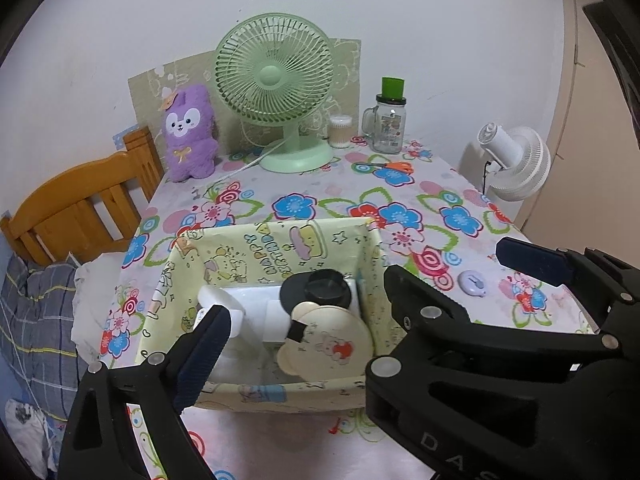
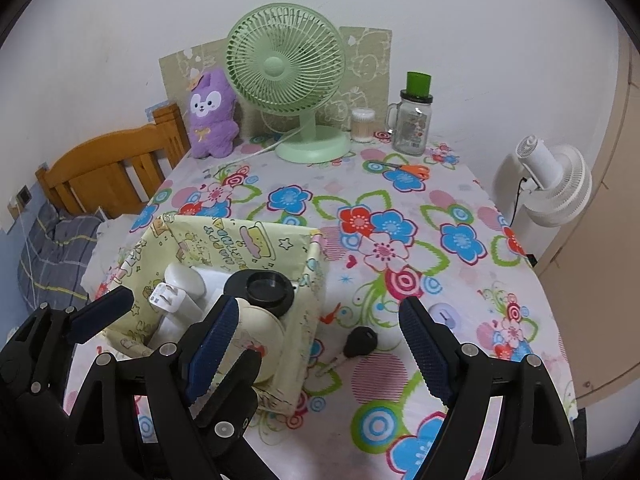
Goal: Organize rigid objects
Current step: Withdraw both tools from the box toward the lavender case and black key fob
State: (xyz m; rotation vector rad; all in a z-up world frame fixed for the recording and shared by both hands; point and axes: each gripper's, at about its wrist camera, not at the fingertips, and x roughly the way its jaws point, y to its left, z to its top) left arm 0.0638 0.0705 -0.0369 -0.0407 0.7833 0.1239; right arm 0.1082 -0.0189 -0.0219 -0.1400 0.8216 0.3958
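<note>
Nearest the cameras, both grippers stand empty: the left gripper [image 1: 304, 322] hangs with its jaws spread wide over the box [image 1: 256, 240], and the right gripper [image 2: 316, 344] has its jaws apart above bare cloth with nothing between them. Just beyond, the paper-lined box already holds a white charger [image 2: 176, 300], a black lid [image 2: 260, 288], a cream round mirror [image 1: 332, 344] and other white pieces, so most of the sorting looks done. On the flowered tablecloth [image 2: 400, 380] beside the box lies a black key [image 2: 358, 344], and near it a small lilac clock-shaped piece [image 2: 444, 314]; both probably remain to go in. Farther back, orange scissors [image 2: 408, 169] lie near the glass jar [image 2: 412, 124] and green fan [image 2: 288, 76], perhaps also left.
</note>
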